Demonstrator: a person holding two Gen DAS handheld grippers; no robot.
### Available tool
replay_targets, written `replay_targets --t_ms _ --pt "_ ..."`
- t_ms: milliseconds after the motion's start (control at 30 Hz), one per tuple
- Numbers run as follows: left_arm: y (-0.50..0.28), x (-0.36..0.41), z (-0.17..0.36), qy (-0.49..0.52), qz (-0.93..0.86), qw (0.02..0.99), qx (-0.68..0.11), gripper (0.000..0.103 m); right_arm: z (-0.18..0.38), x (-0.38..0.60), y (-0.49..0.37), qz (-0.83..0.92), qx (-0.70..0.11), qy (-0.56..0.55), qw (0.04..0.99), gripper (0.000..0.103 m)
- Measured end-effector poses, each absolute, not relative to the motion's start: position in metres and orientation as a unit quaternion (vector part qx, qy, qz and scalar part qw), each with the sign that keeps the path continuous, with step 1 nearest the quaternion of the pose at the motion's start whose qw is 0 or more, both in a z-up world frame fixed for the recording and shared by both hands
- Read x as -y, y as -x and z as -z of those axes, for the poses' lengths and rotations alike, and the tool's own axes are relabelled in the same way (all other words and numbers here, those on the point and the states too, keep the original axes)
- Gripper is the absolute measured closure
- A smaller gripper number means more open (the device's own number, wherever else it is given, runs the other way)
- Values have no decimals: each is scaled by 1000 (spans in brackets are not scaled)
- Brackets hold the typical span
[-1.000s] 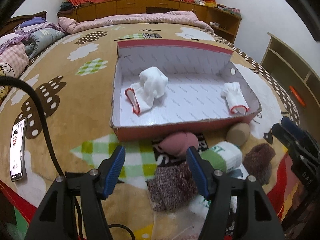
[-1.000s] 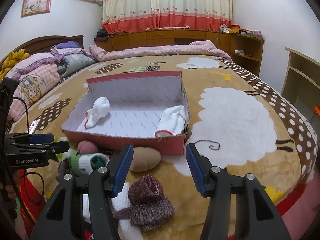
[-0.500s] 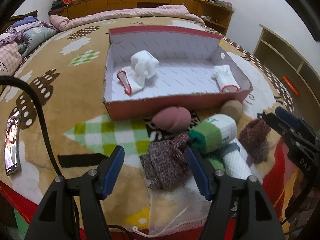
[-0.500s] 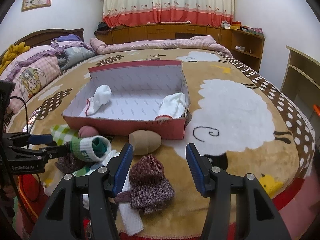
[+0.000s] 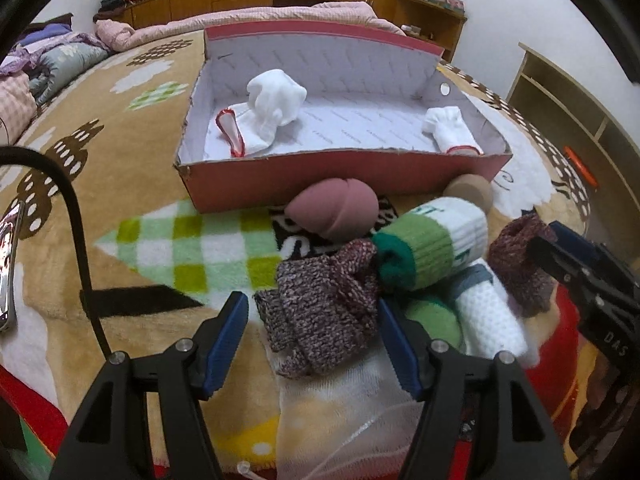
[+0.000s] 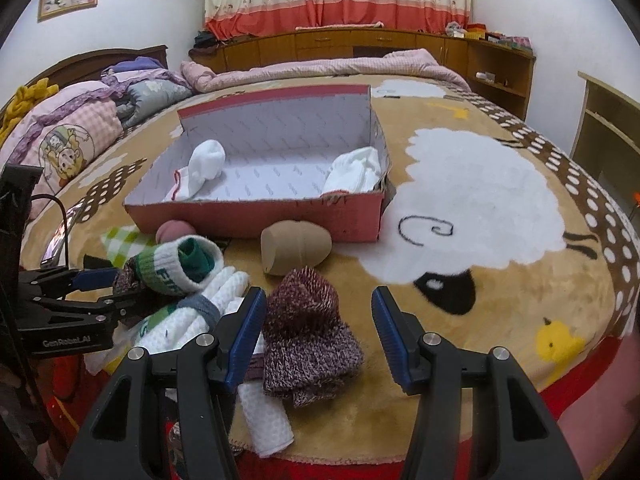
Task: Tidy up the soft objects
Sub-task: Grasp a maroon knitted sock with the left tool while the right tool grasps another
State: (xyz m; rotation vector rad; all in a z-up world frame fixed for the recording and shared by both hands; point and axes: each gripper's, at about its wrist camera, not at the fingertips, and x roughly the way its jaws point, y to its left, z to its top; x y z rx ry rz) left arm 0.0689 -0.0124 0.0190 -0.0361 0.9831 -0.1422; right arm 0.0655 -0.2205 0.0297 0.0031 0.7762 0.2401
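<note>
Both claws lowered; green-white sock roll (image 5: 436, 248) crowds maroon sock (image 5: 324, 312).

Two socks (image 5: 266, 116) in box (image 5: 320, 184); sock pile (image 5: 400, 272) before box on bed.

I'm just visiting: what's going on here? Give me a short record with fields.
Place: bed blanket
Box: pink box, open, two white socks inside
Outside box: pink roll, tan roll, green-white sock, others
Left tongs: open around a maroon knit sock, not gripping
Right tongs: open around another maroon knit sock
</note>
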Motion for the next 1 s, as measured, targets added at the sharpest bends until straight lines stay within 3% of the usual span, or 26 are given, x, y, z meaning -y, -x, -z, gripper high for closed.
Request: replay_targets --t_ms 800,1000 --pt "-71 20 3 16 64 881 -468 24 3 222 -77 -127 -421 -41 897 47" --pt "-71 20 3 16 69 881 -469 24 1 223 -74 -121 -419 -45 899 54"
